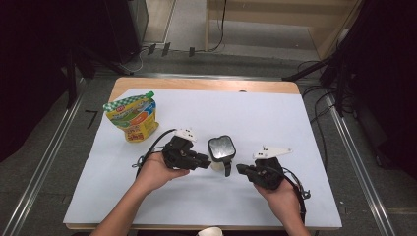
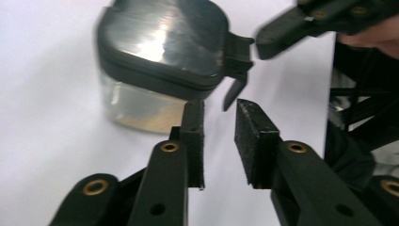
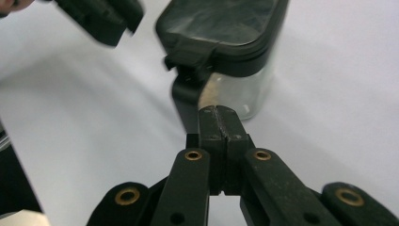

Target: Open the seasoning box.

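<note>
jars: one clear jar [image 1: 221, 150] with black lid, mid-sheet between both grippers | pouches: one pouch [image 1: 133, 117], far left, well apart | left gripper [image 1: 205, 161]: jaws parted, nothing between | right gripper [image 1: 240, 168]: jaws pressed together, empty, near the jar's latch [image 3: 187, 101] | path: unobstructed

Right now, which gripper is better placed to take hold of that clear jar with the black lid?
Probably the left gripper. Its jaws stand apart with nothing between them, pointed at the jar close ahead. The right gripper is about as near, by the lid's latch, but its jaws are shut and would have to open first.
</note>
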Action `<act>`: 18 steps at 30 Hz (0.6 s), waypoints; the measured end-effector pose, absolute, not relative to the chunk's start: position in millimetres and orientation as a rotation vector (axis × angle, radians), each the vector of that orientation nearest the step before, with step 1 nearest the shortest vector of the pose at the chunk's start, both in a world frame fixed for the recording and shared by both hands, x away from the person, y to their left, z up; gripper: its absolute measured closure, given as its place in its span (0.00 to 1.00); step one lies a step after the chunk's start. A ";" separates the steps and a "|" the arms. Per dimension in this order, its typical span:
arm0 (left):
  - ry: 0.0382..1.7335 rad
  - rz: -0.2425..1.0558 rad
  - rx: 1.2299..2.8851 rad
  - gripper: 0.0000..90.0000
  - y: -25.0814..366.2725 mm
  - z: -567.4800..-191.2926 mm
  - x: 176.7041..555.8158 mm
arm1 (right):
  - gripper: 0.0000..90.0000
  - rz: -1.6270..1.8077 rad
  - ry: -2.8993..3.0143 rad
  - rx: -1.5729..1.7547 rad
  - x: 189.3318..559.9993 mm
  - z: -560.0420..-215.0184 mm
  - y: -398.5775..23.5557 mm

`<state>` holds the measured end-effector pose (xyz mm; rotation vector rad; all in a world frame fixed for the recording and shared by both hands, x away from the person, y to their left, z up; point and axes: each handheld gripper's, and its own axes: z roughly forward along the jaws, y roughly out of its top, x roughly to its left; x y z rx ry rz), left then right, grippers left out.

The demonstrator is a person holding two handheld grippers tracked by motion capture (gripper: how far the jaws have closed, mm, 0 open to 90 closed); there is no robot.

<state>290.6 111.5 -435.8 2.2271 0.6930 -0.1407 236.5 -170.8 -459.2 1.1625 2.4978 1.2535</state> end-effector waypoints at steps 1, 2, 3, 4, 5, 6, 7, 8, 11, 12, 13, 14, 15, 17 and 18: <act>0.697 -0.140 2.223 0.76 112.9 -435.3 291.7 | 1.00 1.259 2.507 1.161 234.3 -459.4 -169.2; 0.701 -0.134 2.217 0.73 114.9 -434.5 293.0 | 1.00 1.260 2.512 1.158 232.9 -459.8 -167.5; 0.700 -0.131 2.214 0.71 116.3 -434.0 293.6 | 1.00 1.252 2.524 1.144 231.1 -460.3 -164.4; 0.700 -0.125 2.209 0.68 118.2 -433.6 294.5 | 1.00 1.248 2.529 1.130 230.5 -460.7 -162.4; 0.701 -0.119 2.208 0.66 119.2 -433.6 295.0 | 1.00 1.244 2.534 1.119 230.2 -461.6 -159.1; 0.702 -0.110 2.216 0.64 120.5 -433.6 295.7 | 1.00 1.244 2.540 1.114 230.2 -462.6 -156.7; 0.709 -0.106 2.218 0.62 121.5 -433.7 296.2 | 1.00 1.240 2.549 1.120 230.4 -463.5 -154.4; 0.708 -0.108 2.215 0.61 122.7 -434.0 297.2 | 1.00 1.240 2.555 1.128 230.8 -464.8 -151.9; 0.726 -0.117 2.204 0.58 125.3 -433.9 298.5 | 1.00 1.236 2.582 1.128 232.0 -469.5 -143.2; 0.726 -0.117 2.205 0.57 126.2 -433.7 299.1 | 1.00 1.233 2.587 1.119 232.3 -470.8 -140.7; 0.729 -0.119 2.205 0.57 126.7 -433.7 299.3 | 1.00 1.236 2.592 1.112 232.6 -472.1 -138.0; 0.734 -0.121 2.197 0.56 127.1 -434.0 299.3 | 1.00 1.233 2.597 1.111 232.5 -472.7 -135.9; 0.738 -0.120 2.196 0.55 127.6 -434.0 299.1 | 1.00 1.228 2.600 1.104 232.8 -473.9 -132.7; 0.737 -0.119 2.199 0.54 128.3 -434.1 299.1 | 1.00 1.221 2.598 1.099 234.3 -476.4 -127.7; 0.735 -0.118 2.201 0.54 128.6 -434.3 299.2 | 1.00 1.220 2.600 1.099 235.3 -477.6 -125.9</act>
